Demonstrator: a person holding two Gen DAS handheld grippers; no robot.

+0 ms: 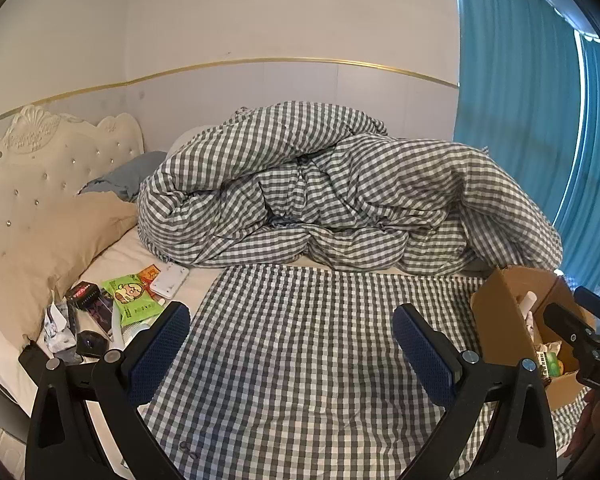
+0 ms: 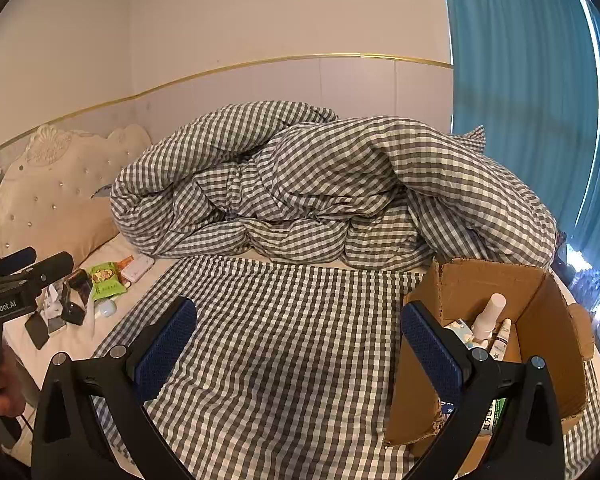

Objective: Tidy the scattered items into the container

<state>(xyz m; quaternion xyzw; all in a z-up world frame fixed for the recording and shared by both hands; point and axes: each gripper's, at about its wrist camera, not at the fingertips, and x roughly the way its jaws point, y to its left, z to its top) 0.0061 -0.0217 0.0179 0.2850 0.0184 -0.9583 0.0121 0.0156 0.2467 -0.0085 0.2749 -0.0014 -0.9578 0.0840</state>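
Scattered items lie on the cream sheet at the bed's left: a green snack packet [image 1: 130,294], a white flat box [image 1: 170,280], a black box [image 1: 83,293] and a black round item [image 1: 90,344]. The green packet also shows in the right wrist view [image 2: 104,278]. An open cardboard box [image 2: 540,320] stands at the right with a white bottle [image 2: 492,314] and packets inside; it also shows in the left wrist view [image 1: 504,312]. My left gripper [image 1: 292,344] is open and empty over the checked cloth. My right gripper [image 2: 300,340] is open and empty, its right finger beside the box's left wall.
A bunched checked duvet [image 1: 320,192] fills the back of the bed. A flat checked cloth [image 1: 300,340] covers the near middle. A beige pillow [image 1: 40,240] and tufted headboard [image 1: 40,160] stand at left. Blue curtains [image 1: 520,100] hang at right.
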